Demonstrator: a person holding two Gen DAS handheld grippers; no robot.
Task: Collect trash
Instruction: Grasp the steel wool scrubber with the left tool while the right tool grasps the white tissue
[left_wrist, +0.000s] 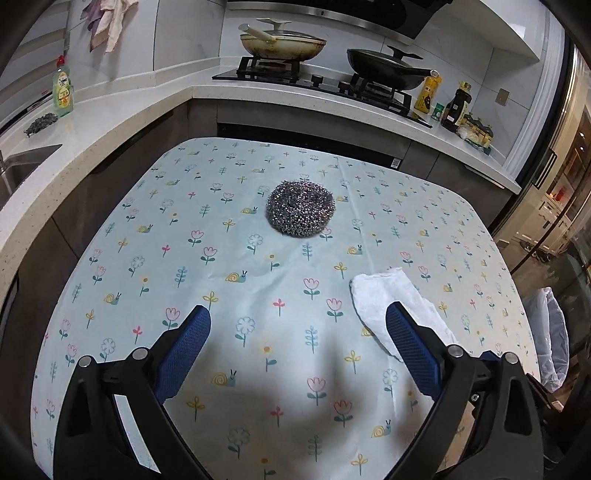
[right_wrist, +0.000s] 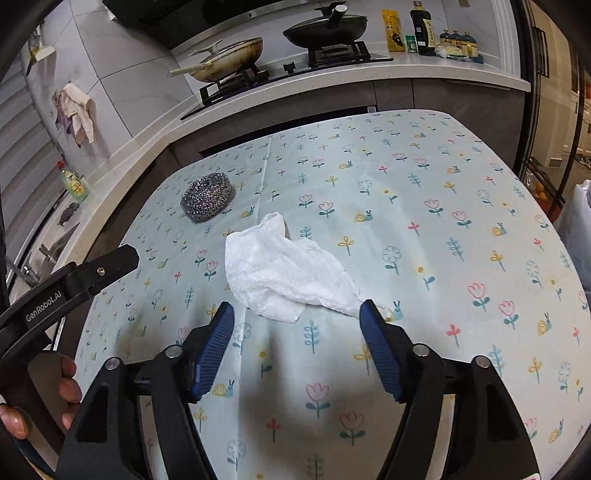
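The tissue (left_wrist: 400, 312) is half hidden in the left wrist view, where the left gripper (left_wrist: 298, 314) has its right finger across it and only the crumpled upper part and a strip beyond the finger show. The right wrist view shows the tissue (right_wrist: 286, 275) whole, lying flat on the flowered cloth (right_wrist: 424, 206), its near corner just touching the tip of the right finger of the right gripper (right_wrist: 297, 314). Both grippers hang with jaws spread wide and hold nothing. The scourer (left_wrist: 301, 208) sits alone mid-cloth, well apart from the tissue; in the right view the scourer (right_wrist: 207, 197) is near the cloth's far left edge. Only the left view shows the lined bin (left_wrist: 550, 339), cut off at the right past the cloth's edge. Only the right view shows the left gripper's body (right_wrist: 79, 280) and the hand (right_wrist: 66, 391) holding it, both cut off at the frame edge.
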